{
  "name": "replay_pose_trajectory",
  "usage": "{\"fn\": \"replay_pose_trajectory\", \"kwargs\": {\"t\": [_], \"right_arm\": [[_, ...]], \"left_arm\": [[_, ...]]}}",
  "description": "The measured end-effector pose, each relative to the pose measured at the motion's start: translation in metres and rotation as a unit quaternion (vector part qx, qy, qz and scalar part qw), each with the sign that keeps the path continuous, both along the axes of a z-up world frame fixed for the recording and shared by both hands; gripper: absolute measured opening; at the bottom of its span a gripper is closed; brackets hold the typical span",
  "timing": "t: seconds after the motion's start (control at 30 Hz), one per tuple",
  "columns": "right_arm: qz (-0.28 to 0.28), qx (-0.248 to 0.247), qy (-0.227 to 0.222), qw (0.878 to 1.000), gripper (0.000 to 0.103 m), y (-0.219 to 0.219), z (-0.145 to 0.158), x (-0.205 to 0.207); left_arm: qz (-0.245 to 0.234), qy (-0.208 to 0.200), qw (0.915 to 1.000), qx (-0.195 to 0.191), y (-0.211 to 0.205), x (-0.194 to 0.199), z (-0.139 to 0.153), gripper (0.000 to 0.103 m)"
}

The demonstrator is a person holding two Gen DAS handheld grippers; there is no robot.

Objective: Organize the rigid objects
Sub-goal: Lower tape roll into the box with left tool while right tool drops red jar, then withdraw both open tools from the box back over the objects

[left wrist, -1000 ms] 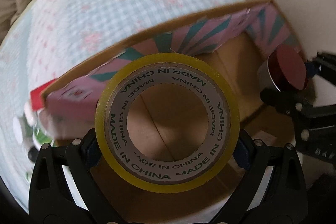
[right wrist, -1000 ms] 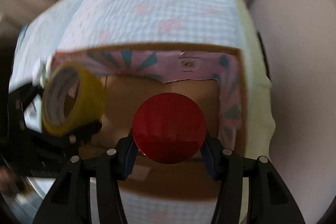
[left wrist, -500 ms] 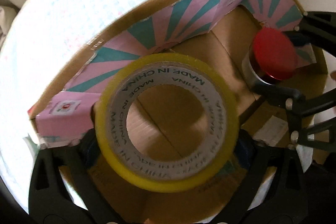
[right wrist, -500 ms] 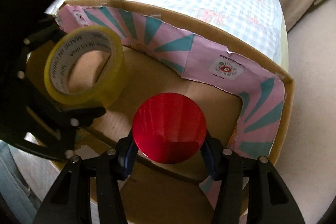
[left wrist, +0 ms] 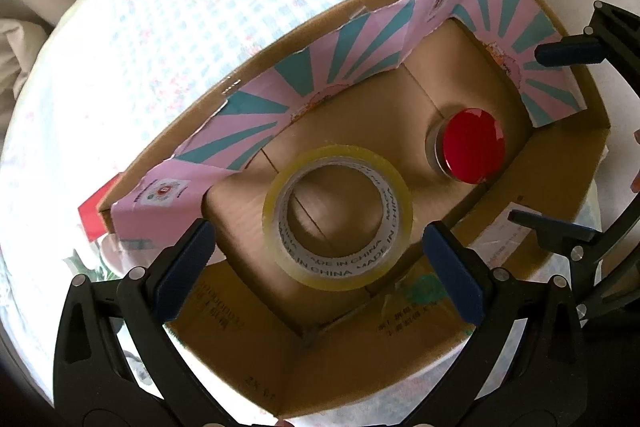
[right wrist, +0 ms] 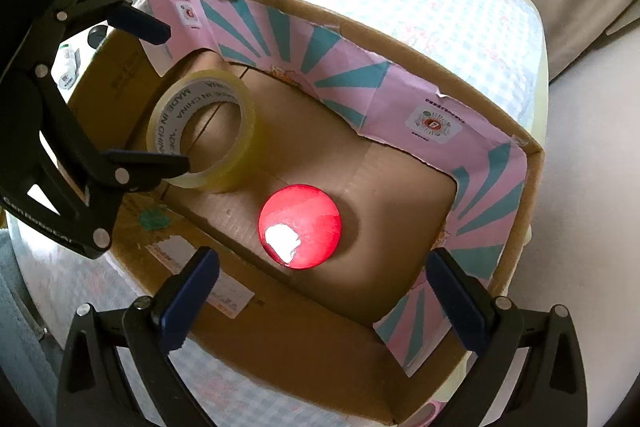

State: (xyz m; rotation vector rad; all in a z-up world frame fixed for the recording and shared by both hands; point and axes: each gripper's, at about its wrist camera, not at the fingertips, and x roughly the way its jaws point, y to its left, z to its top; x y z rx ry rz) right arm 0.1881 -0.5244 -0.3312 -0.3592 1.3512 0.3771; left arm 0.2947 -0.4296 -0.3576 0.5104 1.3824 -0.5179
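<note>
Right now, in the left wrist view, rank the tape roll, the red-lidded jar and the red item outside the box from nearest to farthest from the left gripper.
1. Tape roll, on the box floor just ahead of the open left gripper.
2 and 3. Red-lidded jar, to the right inside the box, and red item, left beyond the box wall: too close to call.

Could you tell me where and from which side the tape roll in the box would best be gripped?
Grip the tape roll across its outer yellow rim, coming straight down from above. It lies flat on the cardboard box floor with its hole facing up, clear of the red-lidded jar, so an open hand-held gripper should straddle it.
</note>
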Motion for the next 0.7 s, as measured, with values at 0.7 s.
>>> {"fn": "replay_pose_trajectory", "kwargs": {"t": [0.7], "right_arm": [[-0.022, -0.014, -0.063, 0.998, 0.103, 0.026, 0.103, -0.029]], "left_arm": [[0.045, -0.064, 0.9903, -0.115, 0.060, -0.064, 0.148, 0.103]]}}
